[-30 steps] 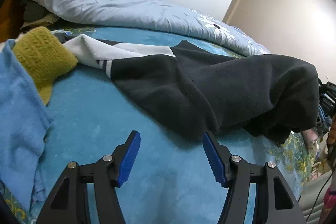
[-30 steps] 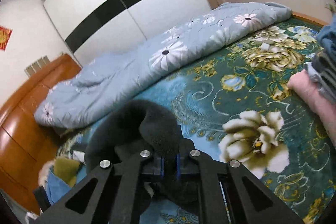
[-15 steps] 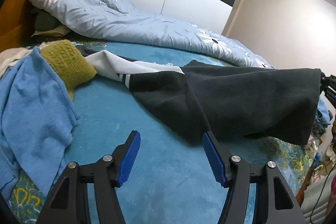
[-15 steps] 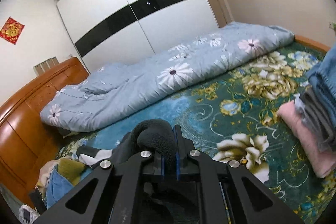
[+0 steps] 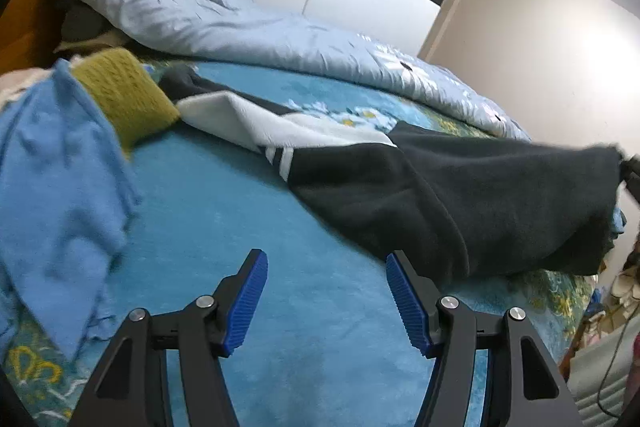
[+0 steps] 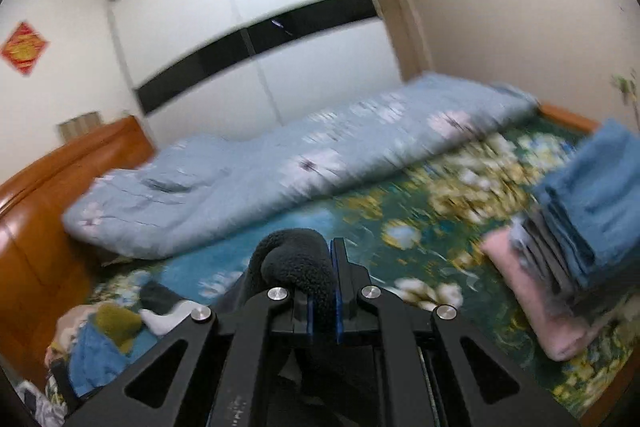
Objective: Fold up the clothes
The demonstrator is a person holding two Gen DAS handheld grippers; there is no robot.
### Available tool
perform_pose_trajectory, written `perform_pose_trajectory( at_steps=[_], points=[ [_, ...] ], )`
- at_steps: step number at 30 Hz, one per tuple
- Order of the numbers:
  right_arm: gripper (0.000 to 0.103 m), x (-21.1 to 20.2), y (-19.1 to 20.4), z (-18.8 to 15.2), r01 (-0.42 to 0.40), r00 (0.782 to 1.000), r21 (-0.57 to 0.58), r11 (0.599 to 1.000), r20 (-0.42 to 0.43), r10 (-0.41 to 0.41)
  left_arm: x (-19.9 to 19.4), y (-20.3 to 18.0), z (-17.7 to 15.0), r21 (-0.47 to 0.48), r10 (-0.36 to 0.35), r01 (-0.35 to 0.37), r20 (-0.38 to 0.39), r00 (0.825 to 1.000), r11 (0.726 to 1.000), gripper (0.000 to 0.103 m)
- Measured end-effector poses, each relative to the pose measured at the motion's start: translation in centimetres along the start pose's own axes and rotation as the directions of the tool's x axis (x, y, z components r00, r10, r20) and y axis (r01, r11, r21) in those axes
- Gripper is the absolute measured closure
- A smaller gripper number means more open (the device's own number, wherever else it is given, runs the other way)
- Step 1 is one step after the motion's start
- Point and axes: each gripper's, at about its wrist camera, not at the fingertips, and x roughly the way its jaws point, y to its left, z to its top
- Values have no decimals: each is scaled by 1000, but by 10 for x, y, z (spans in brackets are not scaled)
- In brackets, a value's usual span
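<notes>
Stretching across the bed (image 5: 340,367) from 10 to 3 o'clock in the left view, a dark fleece (image 5: 500,203) hangs lifted at one end, pinched between the right gripper (image 6: 323,291) fingers, apparently to spread it for folding. The left gripper (image 5: 323,301) hovers at 6 o'clock, spread and empty. A blue towel (image 5: 52,187) lies at 9 o'clock; folded clothes (image 6: 576,239) sit at 3 in the right view.

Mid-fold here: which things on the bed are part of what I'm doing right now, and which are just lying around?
In the job:
black fleece garment, pinched in the right gripper
left gripper, open, empty

Lying about:
blue sweater
mustard knit
floral quilt
folded stack
</notes>
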Motion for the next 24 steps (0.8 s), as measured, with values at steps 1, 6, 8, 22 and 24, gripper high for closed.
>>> perform_pose_trajectory(
  at_steps=[1, 6, 8, 22, 24],
  points=[
    [96, 12, -13, -6, 28, 999, 12, 1000, -32, -27, 7, -4, 0, 8, 4, -4, -13, 1000, 1000, 37],
    [95, 56, -79, -35, 107, 984, 119, 987, -154, -88, 35, -25, 0, 65, 22, -17, -73, 997, 998, 37],
    [94, 64, -95, -44, 119, 977, 129, 984, -189, -93, 45, -35, -1, 91, 22, -14, -92, 995, 996, 37],
    [64, 21, -107, -89, 109, 967, -25, 994, -227, -111, 70, -73, -17, 372, 175, -108, -153, 973, 922, 37],
    [64, 10, -105, -97, 34, 970, 7, 999, -241, -31, 68, -71, -11, 375, 174, -108, -149, 973, 921, 37]
  ],
)
